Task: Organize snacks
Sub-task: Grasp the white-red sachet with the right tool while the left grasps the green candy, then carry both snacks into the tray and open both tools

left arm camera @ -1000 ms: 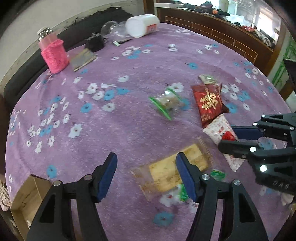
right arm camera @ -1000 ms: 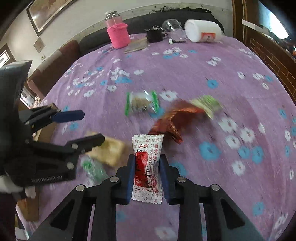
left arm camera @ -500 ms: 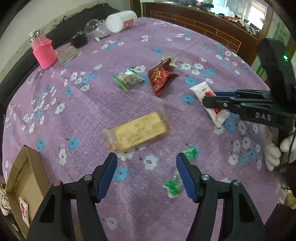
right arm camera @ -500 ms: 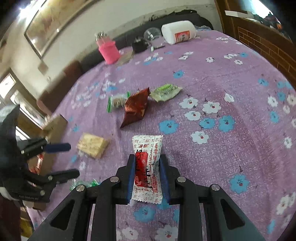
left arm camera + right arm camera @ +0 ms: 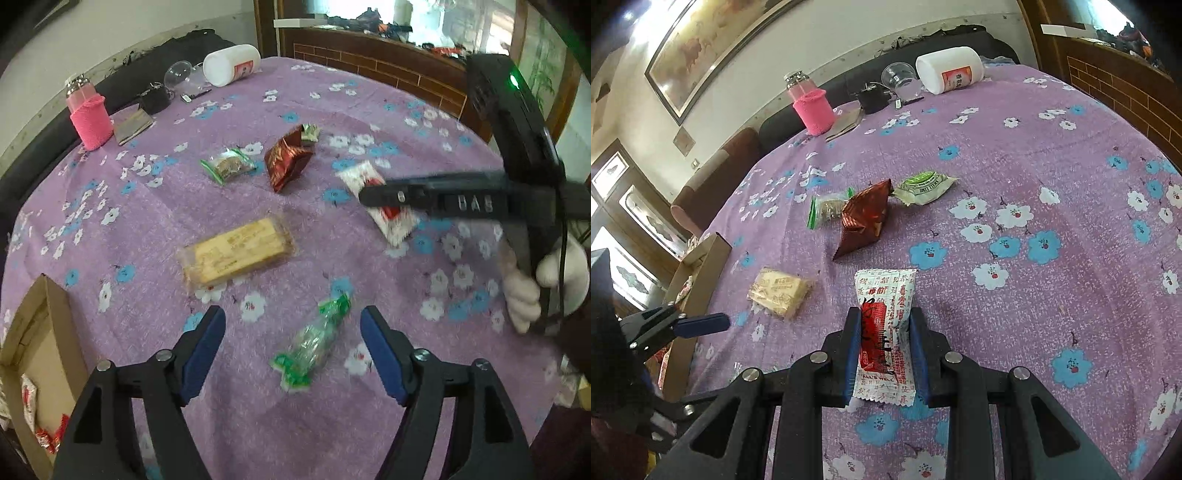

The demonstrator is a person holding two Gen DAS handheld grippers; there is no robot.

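Note:
My right gripper [image 5: 884, 350] is shut on a white and red snack packet [image 5: 884, 321] and holds it above the purple flowered tablecloth; it also shows in the left wrist view [image 5: 391, 218]. My left gripper [image 5: 293, 347] is open and empty, above a green clear-wrapped candy [image 5: 314, 343]. A yellow cracker pack [image 5: 236, 251], a dark red packet [image 5: 288, 158], a green-edged clear packet [image 5: 229, 166] and a pale green packet [image 5: 923, 188] lie on the table.
An open cardboard box [image 5: 37, 354] with red and white packets inside stands at the table's left edge. A pink-sleeved bottle [image 5: 90, 114], a notebook [image 5: 133, 123], a black object [image 5: 155, 99], a glass [image 5: 177, 72] and a white jar [image 5: 231, 64] lie at the far side.
My left gripper has pulled back toward the near edge; the green candy now lies between its fingers. My right gripper has lifted and moved with the packet held.

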